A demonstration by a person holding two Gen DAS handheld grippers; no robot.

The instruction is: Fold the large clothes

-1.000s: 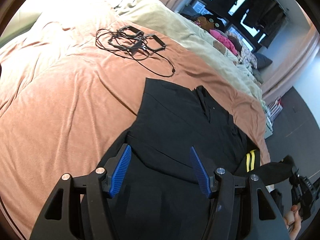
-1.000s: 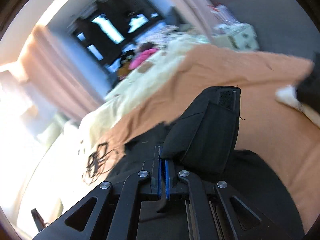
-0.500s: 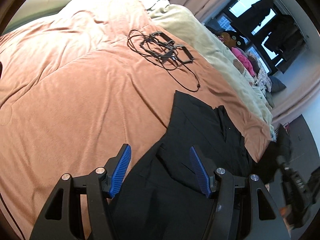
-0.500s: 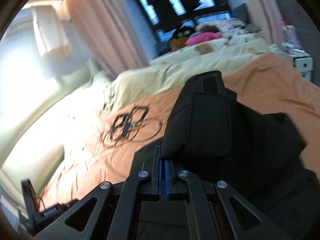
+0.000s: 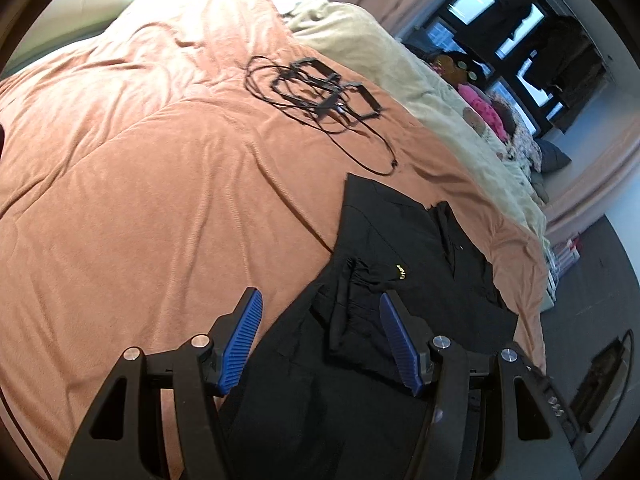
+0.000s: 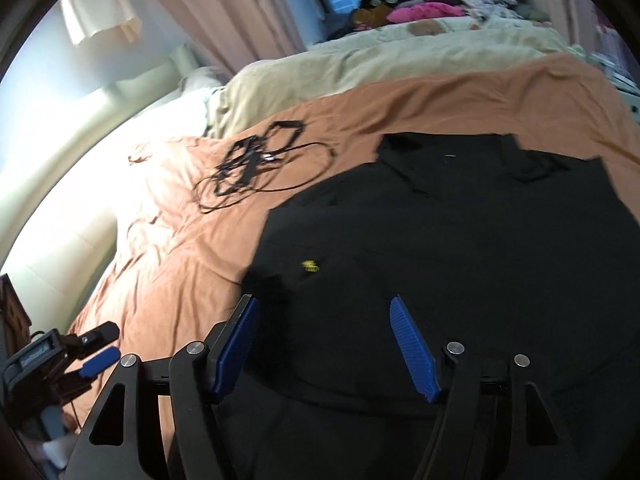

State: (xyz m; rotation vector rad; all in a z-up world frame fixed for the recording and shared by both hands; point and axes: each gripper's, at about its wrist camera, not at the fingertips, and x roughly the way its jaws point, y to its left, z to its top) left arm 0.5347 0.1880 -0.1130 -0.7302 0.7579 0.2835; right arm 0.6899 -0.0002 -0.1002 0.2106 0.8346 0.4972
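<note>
Black garment [image 6: 460, 240]: one, on one orange blanket [image 5: 160, 200]. Left gripper [image 5: 320, 338] jaws released; right gripper [image 6: 324, 344] jaws opening, empty.

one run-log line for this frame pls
task: fold large clothes | black garment: flat on orange bedspread | right claw: jaws opening, nothing between | left claw: open, empty

The shirt [image 6: 460, 248] lies flat on the bed [image 6: 168, 280], its collar [image 6: 520, 160] at twelve o'clock from the right claw [image 6: 324, 348], which hangs above its lower part. A tangle of cables [image 6: 256, 164] rests on the bed at ten o'clock from the shirt, apart from it. A second blanket [image 6: 380, 64] lies behind both. The left claw [image 6: 92, 352] sits at eight o'clock, beside the shirt's edge.
</note>
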